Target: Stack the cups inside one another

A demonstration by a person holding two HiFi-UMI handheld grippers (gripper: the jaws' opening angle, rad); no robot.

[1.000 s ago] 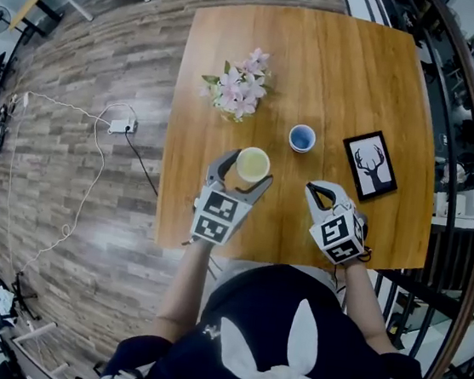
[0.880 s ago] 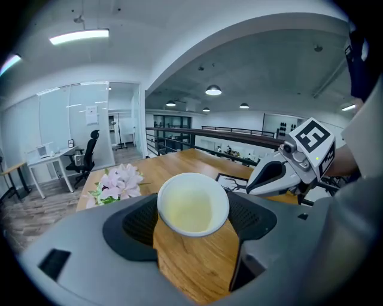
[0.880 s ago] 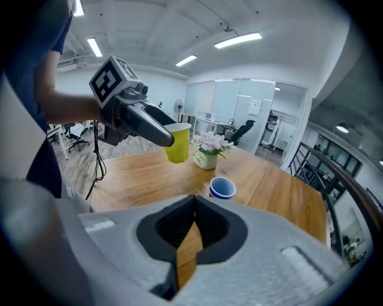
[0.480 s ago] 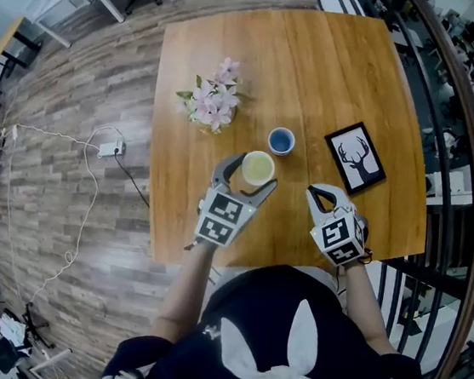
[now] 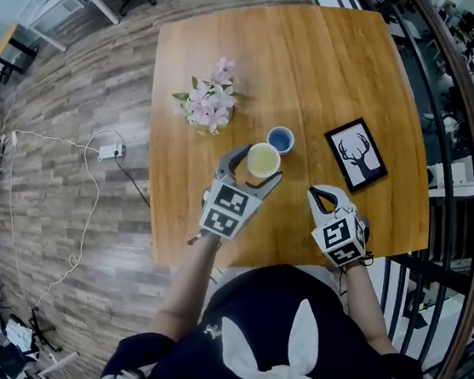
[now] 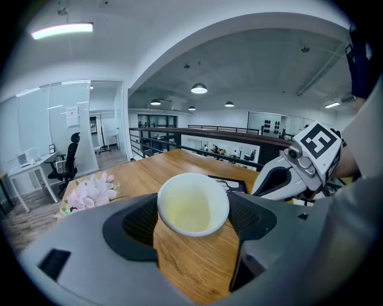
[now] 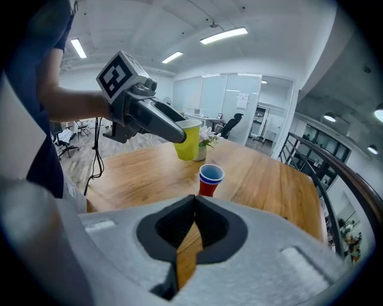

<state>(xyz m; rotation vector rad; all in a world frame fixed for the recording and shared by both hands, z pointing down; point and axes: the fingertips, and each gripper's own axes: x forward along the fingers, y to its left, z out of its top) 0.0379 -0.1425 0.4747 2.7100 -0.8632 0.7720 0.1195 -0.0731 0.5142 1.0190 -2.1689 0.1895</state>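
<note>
My left gripper point(image 5: 259, 163) is shut on a yellow cup point(image 5: 263, 158), holding it by its sides just left of and nearer than the blue-rimmed cup point(image 5: 280, 138). In the left gripper view the yellow cup point(image 6: 192, 203) sits between the dark pads point(image 6: 134, 224), its empty mouth tipped towards the camera. From the right gripper view, the yellow cup point(image 7: 189, 140) hangs above the table, and a red cup point(image 7: 210, 179) with a blue cup nested in it stands upright. My right gripper point(image 5: 318, 194) is shut on nothing, near the table's front edge.
A vase of pink flowers point(image 5: 204, 105) stands on the wooden table point(image 5: 321, 66) at the left. To the right of the cups lies a framed deer picture point(image 5: 355, 153). A railing runs along the table's right side. On the floor to the left lies a cable with a socket point(image 5: 109, 152).
The left gripper has carried the yellow cup away from the person and to the right, closing on the blue-rimmed cup. The right gripper has hardly moved.
</note>
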